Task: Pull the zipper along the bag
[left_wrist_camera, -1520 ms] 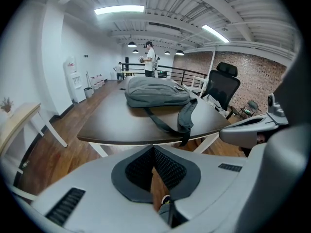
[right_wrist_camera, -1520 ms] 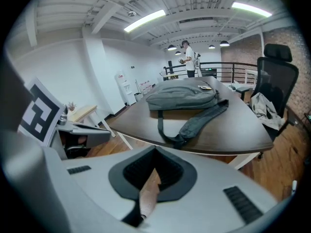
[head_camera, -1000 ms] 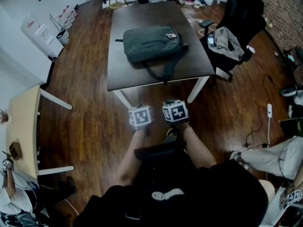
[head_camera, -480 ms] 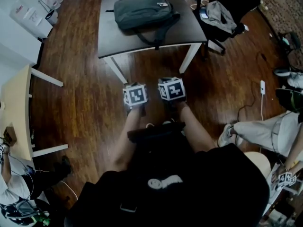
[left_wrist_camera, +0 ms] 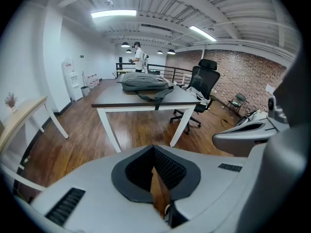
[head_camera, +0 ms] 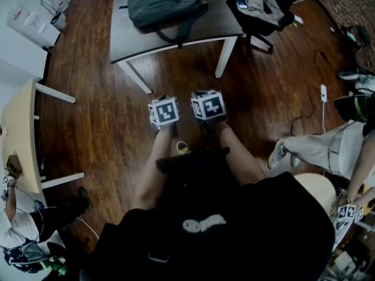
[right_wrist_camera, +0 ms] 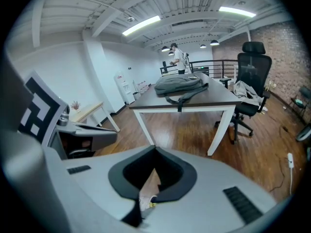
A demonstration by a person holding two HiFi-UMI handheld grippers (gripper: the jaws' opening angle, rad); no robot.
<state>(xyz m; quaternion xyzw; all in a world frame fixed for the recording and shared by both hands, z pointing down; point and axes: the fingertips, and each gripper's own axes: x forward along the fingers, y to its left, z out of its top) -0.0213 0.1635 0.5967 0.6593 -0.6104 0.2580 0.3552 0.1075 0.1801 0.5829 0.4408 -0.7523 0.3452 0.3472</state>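
A dark grey-green bag point(head_camera: 164, 4) lies on the dark table point(head_camera: 176, 37), its strap hanging over the near edge. Both grippers are held side by side over the wooden floor, well short of the table. My left gripper point(head_camera: 163, 107) and right gripper point(head_camera: 207, 103) show only their marker cubes in the head view. In the left gripper view the bag point(left_wrist_camera: 144, 82) is far ahead, and the left gripper point(left_wrist_camera: 153, 150) is shut with nothing in it. The right gripper view shows the bag point(right_wrist_camera: 179, 85) equally distant, and the right gripper point(right_wrist_camera: 155, 152) is shut and empty.
A black office chair point(head_camera: 261, 7) draped with clothing stands at the table's right end. A pale wooden table point(head_camera: 20, 139) is at the left. Someone sits at the right point(head_camera: 328, 151). Another person point(left_wrist_camera: 137, 57) stands beyond the table. Cables lie on the floor at the right.
The table and bag have slid toward the top of the head view and look further away. Both grippers stay side by side, still shut.
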